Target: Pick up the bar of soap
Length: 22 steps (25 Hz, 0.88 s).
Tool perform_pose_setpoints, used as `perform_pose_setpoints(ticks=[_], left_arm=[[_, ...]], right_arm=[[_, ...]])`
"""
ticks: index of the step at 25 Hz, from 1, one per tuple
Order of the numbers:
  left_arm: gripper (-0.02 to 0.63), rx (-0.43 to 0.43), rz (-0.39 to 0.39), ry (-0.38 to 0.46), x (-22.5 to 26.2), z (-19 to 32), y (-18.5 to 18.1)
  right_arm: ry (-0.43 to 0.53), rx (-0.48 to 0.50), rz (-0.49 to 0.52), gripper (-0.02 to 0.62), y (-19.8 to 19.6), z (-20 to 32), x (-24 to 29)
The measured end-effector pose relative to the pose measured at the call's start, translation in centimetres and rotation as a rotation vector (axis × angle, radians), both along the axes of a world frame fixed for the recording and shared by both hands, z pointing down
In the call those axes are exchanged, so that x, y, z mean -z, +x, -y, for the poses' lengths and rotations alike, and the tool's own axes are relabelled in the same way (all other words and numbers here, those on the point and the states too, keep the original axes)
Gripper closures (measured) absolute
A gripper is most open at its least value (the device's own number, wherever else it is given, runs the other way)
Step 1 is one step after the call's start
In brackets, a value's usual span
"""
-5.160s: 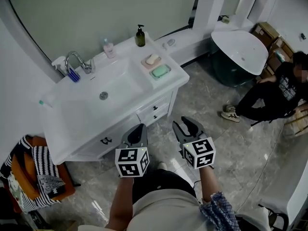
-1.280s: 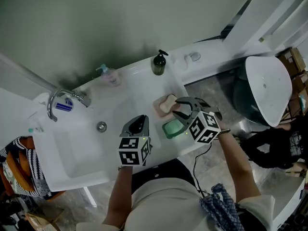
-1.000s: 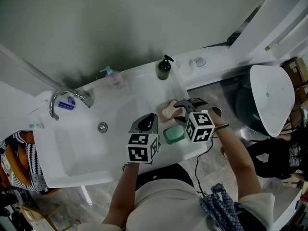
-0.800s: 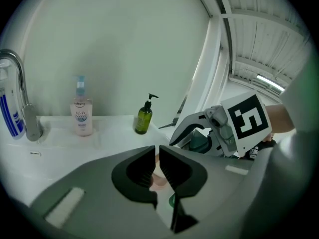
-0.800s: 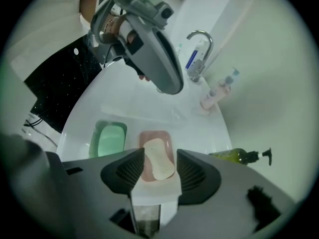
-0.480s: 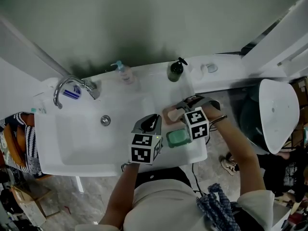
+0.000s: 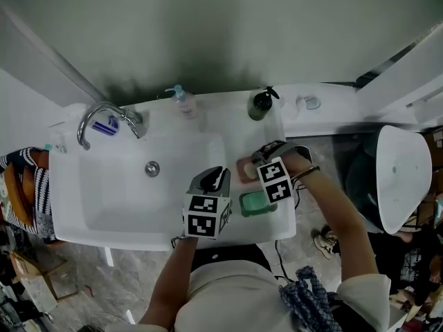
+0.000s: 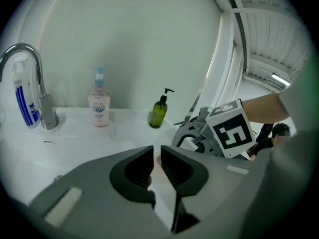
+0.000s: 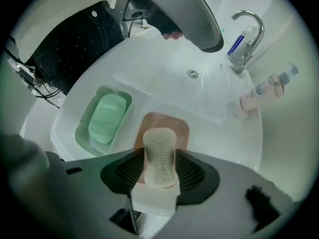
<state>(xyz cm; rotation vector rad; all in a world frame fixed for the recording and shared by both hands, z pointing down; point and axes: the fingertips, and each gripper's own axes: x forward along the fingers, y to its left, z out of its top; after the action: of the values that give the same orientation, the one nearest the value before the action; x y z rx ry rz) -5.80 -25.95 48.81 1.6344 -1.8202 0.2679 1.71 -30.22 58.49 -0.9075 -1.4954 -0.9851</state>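
Observation:
A cream bar of soap (image 9: 160,156) lies face up over a pink dish (image 9: 174,126) on the white counter right of the basin. My right gripper (image 9: 160,159) points straight down over it, jaws open, with the bar between the ribbed pads (image 9: 124,172), which flank its long sides closely. In the head view the right gripper (image 7: 263,156) covers most of the pink dish (image 7: 246,171). My left gripper (image 7: 216,177) hovers over the counter's front edge, shut with nothing in it; the left gripper view shows its tips (image 8: 156,152) nearly touching.
A green soap in a green dish (image 7: 257,203) sits just in front of the pink one. The basin (image 7: 124,199), a chrome faucet (image 7: 104,115), a pink pump bottle (image 7: 183,102) and a dark green pump bottle (image 7: 261,106) line the back. A white fixture (image 7: 403,178) stands at right.
The right gripper has sunk onto the pink dish and rolled, so the soap now lies between its jaws. The left gripper has hardly moved. The head view has shifted.

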Motion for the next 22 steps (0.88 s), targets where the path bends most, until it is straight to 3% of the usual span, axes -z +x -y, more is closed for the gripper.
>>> perform_pose_setpoints(ticks=[6, 14, 17, 22], left_arm=[[0.554, 0.039, -0.008, -0.012, -0.6, -0.4, -1.1], [0.554, 0.042, -0.020, -0.013, -0.9, -0.2, -1.6], [0.554, 0.047, -0.024, -0.013, -1.0, 0.0, -1.8], [0.554, 0.051, -0.032, -0.019, -1.2, 0.0, -1.7]], right_arm=[[0.000, -0.001, -0.031, 0.396, -0.2, 0.3, -1.3], [-0.071, -0.099, -0.125, 0.396, -0.5, 0.2, -1.7], [-0.066, -0.066, -0.167, 0.396, -0.5, 0.1, -1.8], [-0.080, -0.068, -0.156, 0.396, -0.5, 0.0, -1.8]])
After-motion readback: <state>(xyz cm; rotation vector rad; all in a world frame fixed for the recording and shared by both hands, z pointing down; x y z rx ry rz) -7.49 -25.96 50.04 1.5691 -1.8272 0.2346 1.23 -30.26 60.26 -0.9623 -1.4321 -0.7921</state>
